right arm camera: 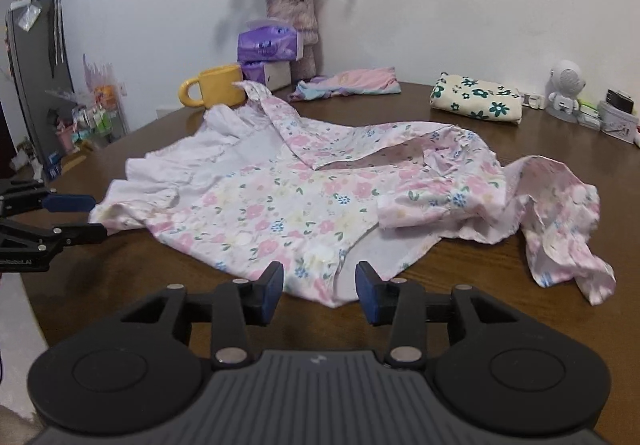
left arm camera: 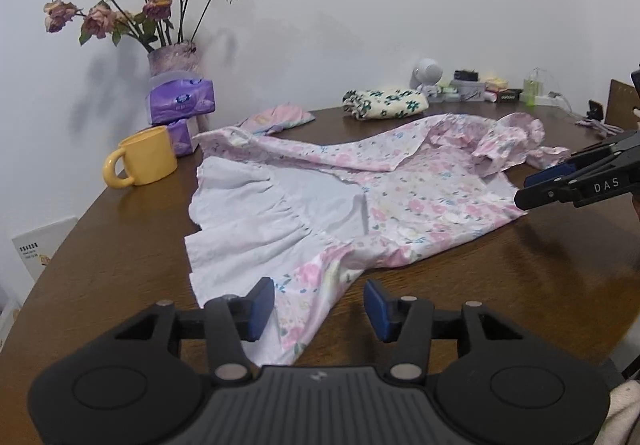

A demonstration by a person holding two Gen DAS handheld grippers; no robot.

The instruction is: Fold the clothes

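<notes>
A pink floral dress (left arm camera: 404, 201) lies spread across a round, dark wooden desk (left arm camera: 120, 245), partly folded: one long side is turned over onto the middle, and its pale lining shows at the ruffled skirt end. A crumpled sleeve trails off toward one edge of the desk.

The left tongs (left arm camera: 318, 305) sit low in front of the skirt end with their blue pads apart. A corner of the hem lies on the desk between the pads, but neither pad presses on it, so the cloth is released.

The right tongs (right arm camera: 319, 291) sit at the dress's near edge, by the bodice. Their blue pads are also parted, with the fabric edge lying loose between them and not gripped. In the left wrist view the right tongs reach in from the right side, their tips just over the edge of the dress.

Behind the dress, near the white wall, stand a yellow mug (left arm camera: 144, 161), purple tissue packs (left arm camera: 182, 101) and a vase of dried pink roses (left arm camera: 174, 59). A folded cream cloth with dark green flowers (right arm camera: 476, 102) and a folded pink garment (right arm camera: 348, 83) rest at the far side of the desk. A small white robot-shaped figure (right arm camera: 564, 91) stands at the far right among small boxes.
</notes>
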